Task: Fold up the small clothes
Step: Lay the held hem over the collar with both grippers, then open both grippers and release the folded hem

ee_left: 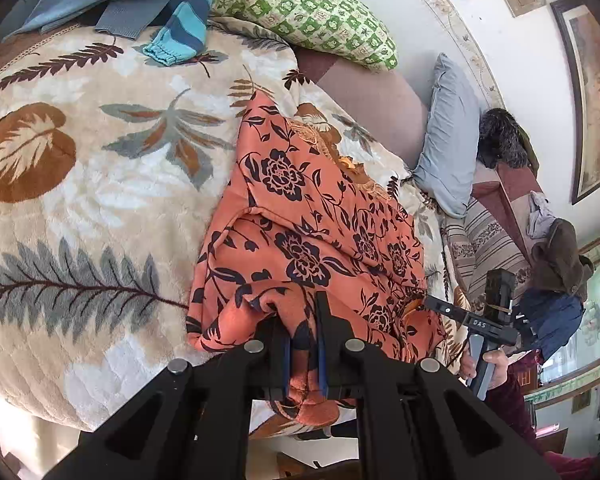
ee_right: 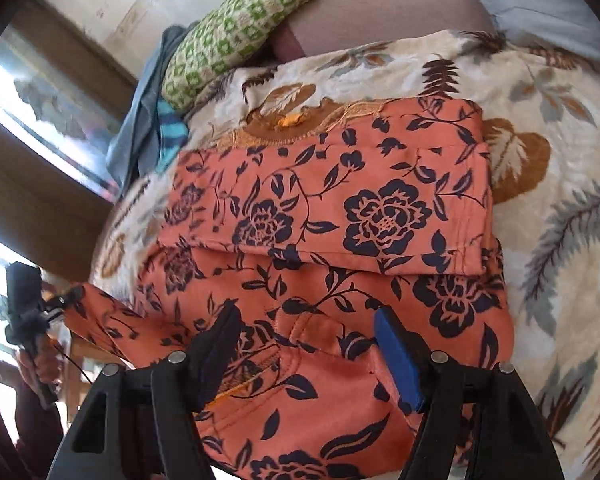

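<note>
My left claw [ee_left: 302, 312] clamps the orange floral garment [ee_left: 300, 216] to anchor its edge, while my right claw [ee_right: 312, 332] hangs apart above it.

The left gripper [ee_left: 303, 344] points steeply downward, its two black fingers [ee_left: 323, 320] drawn together and pinching a bunched fold of cloth between the blue pads. In the right wrist view it shows small at the far left edge, gripped from below by the person's left hand [ee_right: 40, 364]. The right gripper [ee_right: 312, 344] also tilts downward, its fingers [ee_right: 396, 344] spread wide apart above the cloth, clamping nothing. In the left wrist view the person's right hand [ee_left: 488, 364] wraps that gripper's grey handle at the right, above a dark red sleeve [ee_left: 512, 404].
</note>
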`<control>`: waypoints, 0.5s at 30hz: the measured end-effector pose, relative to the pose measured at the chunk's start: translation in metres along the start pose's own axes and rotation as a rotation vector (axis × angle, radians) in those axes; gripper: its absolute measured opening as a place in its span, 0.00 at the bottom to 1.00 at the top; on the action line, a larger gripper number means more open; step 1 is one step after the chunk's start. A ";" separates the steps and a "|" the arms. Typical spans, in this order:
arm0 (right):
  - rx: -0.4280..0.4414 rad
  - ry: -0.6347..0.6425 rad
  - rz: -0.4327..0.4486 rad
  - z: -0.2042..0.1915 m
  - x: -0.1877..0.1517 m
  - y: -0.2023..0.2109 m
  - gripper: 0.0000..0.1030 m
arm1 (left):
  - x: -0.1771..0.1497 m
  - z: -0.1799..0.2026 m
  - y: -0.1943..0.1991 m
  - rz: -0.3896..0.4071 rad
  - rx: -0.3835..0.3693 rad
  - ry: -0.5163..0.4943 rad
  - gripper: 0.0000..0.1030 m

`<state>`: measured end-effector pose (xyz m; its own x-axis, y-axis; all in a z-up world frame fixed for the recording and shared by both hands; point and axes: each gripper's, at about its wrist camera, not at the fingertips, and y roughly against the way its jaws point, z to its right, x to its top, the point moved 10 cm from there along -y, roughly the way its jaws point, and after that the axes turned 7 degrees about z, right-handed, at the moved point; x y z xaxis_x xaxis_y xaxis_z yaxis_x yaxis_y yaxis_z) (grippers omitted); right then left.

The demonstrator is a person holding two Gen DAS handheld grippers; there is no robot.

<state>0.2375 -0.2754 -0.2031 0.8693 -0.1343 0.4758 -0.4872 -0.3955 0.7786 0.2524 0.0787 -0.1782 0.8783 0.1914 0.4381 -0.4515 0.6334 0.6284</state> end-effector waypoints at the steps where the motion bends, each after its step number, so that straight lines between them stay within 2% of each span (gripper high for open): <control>1: -0.005 0.027 -0.037 -0.003 -0.006 -0.011 0.70 | -0.003 -0.002 0.000 -0.004 0.003 0.003 0.10; 3: -0.029 0.068 -0.098 -0.005 -0.019 -0.031 0.70 | -0.006 -0.005 0.000 -0.008 0.010 0.011 0.10; 4: -0.072 0.087 -0.105 0.000 -0.025 -0.038 0.69 | -0.007 -0.006 0.001 -0.008 0.011 0.015 0.10; 5: -0.101 0.087 -0.110 0.006 -0.030 -0.042 0.62 | -0.007 -0.007 0.002 -0.008 0.010 0.020 0.10; 6: -0.100 0.064 -0.102 0.009 -0.033 -0.042 0.54 | -0.008 -0.009 0.002 -0.009 0.008 0.024 0.10; 7: -0.102 0.039 -0.091 0.014 -0.035 -0.038 0.32 | -0.008 -0.010 0.002 -0.011 0.008 0.026 0.10; 8: -0.108 0.013 -0.079 0.019 -0.035 -0.032 0.14 | -0.009 -0.011 0.002 -0.013 0.011 0.026 0.10; 9: -0.101 -0.020 -0.061 0.023 -0.034 -0.025 0.09 | -0.008 -0.011 0.001 -0.015 0.012 0.026 0.10; 12: -0.092 -0.087 0.014 0.033 -0.022 0.005 0.08 | -0.004 -0.010 -0.003 -0.014 0.009 0.029 0.10; 15: -0.100 -0.132 0.134 0.042 0.002 0.039 0.08 | 0.003 -0.006 -0.005 -0.010 0.009 0.020 0.10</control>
<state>0.2235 -0.3293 -0.1894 0.7963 -0.3001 0.5252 -0.5994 -0.2749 0.7518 0.2585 0.0807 -0.1842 0.8858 0.1997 0.4189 -0.4437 0.6289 0.6384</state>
